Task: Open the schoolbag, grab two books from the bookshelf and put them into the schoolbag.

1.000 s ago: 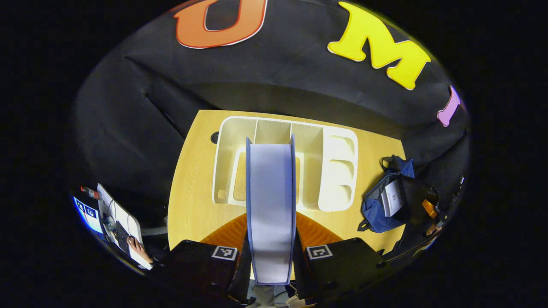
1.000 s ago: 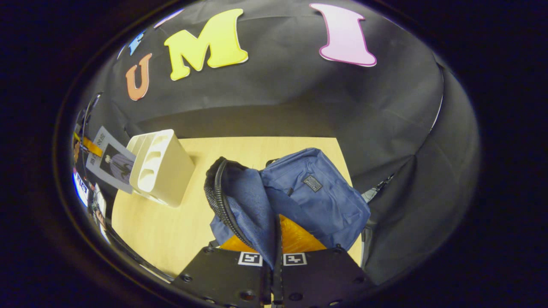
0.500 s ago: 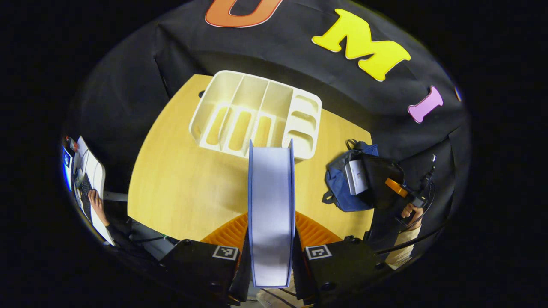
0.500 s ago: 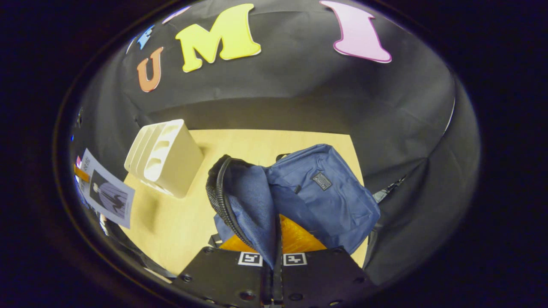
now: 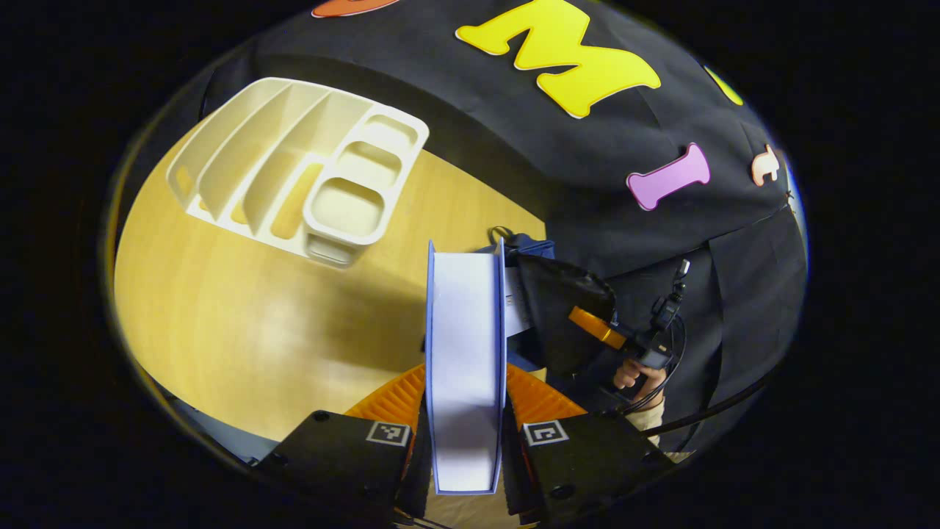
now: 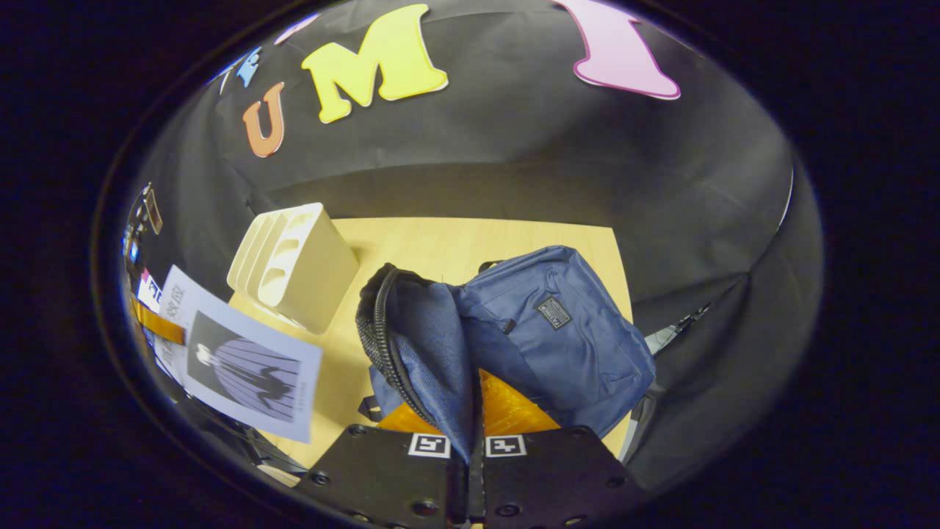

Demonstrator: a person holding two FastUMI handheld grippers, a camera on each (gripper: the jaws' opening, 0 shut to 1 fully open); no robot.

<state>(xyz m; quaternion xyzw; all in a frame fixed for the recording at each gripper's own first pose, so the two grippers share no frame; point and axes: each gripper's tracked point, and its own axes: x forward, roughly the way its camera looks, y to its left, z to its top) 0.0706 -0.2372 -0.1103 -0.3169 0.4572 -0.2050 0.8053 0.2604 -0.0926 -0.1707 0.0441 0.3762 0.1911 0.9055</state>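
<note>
The bookshelf (image 5: 294,173) stands on the counter (image 5: 220,316), left of the schoolbag (image 6: 543,330). The left tool (image 5: 465,433) is clenched on a book (image 5: 465,367), held edge-on just beside the schoolbag's open mouth. The right tool (image 6: 470,441) pinches the schoolbag's opened flap (image 6: 433,360).

You held a pale blue book (image 5: 465,367) edge-up, out over the worktop (image 5: 242,323). The blue schoolbag (image 6: 543,338) stood open, its flap pulled up, with another book (image 5: 516,308) inside. The cream bookshelf (image 5: 294,176) stood near it.
</note>
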